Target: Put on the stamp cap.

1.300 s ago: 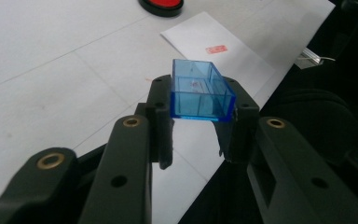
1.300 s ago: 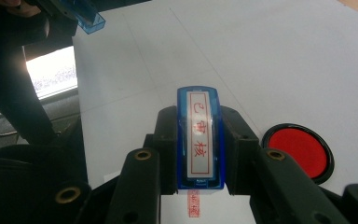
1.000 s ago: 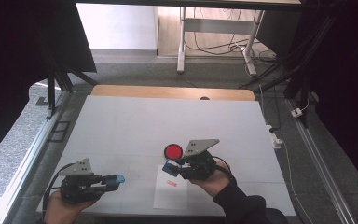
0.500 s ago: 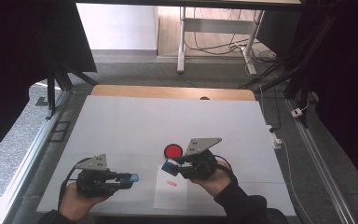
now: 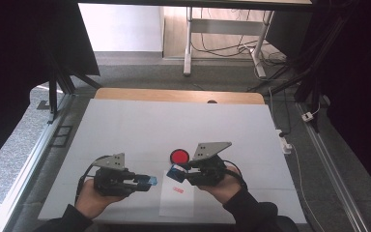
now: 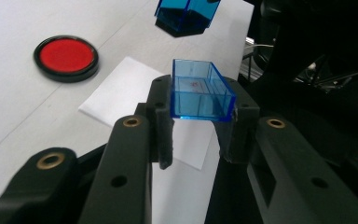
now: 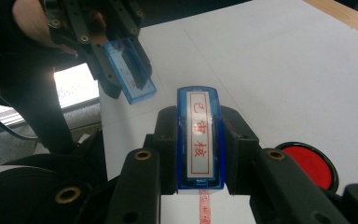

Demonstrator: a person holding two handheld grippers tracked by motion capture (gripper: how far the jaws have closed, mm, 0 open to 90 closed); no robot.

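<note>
My left gripper [image 6: 200, 100] is shut on a clear blue stamp cap [image 6: 196, 88], its open side facing away from me. It sits at the table's front left in the high view, the left gripper [image 5: 142, 181] pointing right. My right gripper [image 7: 200, 123] is shut on a blue stamp [image 7: 199, 140] whose white label carries red characters. That right gripper [image 5: 179, 172] points left, and the stamp [image 5: 176, 171] is a short gap from the cap [image 5: 150, 181]. The stamp [image 6: 186, 14] hangs just beyond the cap in the left gripper view.
A round red ink pad [image 5: 179, 155] lies open just behind the right gripper. A white paper sheet [image 5: 176, 203] lies below both tips, with a red stamped mark [image 5: 178, 190] on it. White table cover [image 5: 174, 125] stretches behind; wooden edge [image 5: 174, 95] at the far side.
My left gripper has moved right along the table's front with the cap, closing most of the gap to the stamp. The right gripper has stayed put.
</note>
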